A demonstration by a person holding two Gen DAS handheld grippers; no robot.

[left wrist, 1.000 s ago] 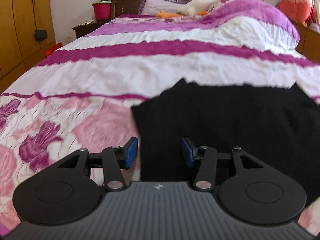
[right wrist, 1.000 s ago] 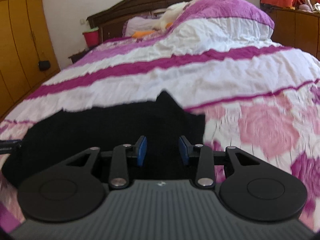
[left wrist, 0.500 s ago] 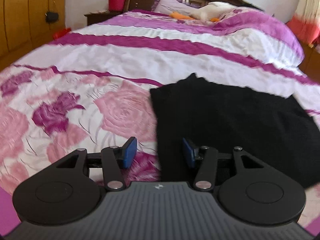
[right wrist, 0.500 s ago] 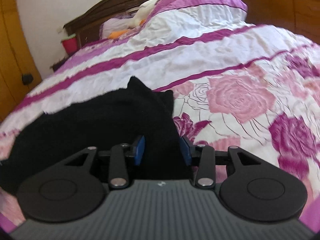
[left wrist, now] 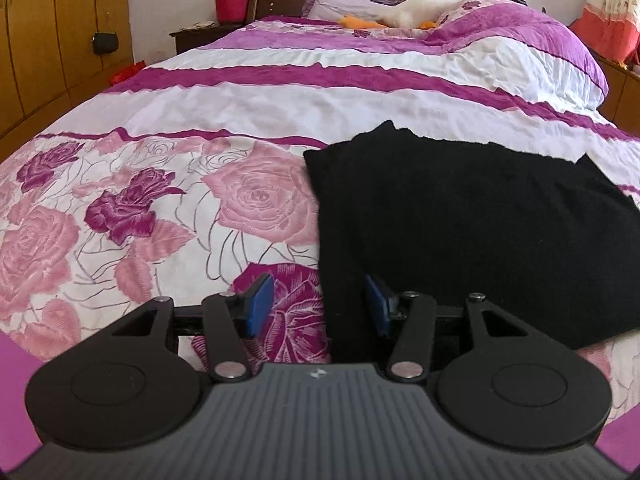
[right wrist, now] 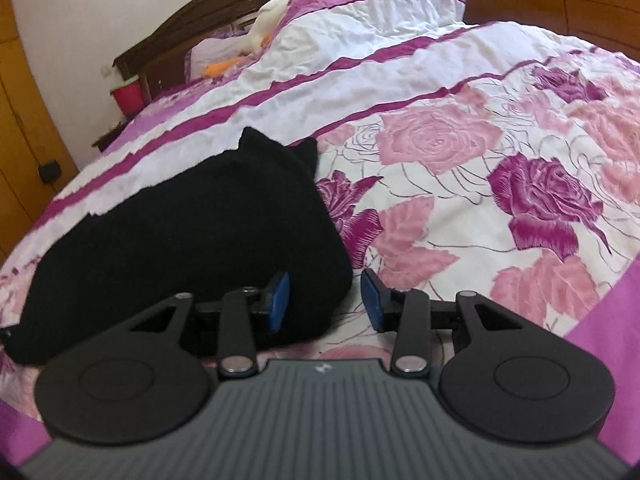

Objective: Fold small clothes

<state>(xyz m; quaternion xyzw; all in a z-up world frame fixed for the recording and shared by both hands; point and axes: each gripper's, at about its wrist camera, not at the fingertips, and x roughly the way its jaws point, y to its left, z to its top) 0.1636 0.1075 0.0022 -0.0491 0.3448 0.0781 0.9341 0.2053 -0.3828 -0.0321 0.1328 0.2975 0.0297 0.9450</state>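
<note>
Tongs (left wrist: 318, 306) apart, black garment (left wrist: 460, 232) edge-cropped

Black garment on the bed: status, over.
Left gripper open at near-left edge of black garment. Right gripper open at near-right edge. Garment flat on floral bedspread, unheld. Nothing in the way.
</note>
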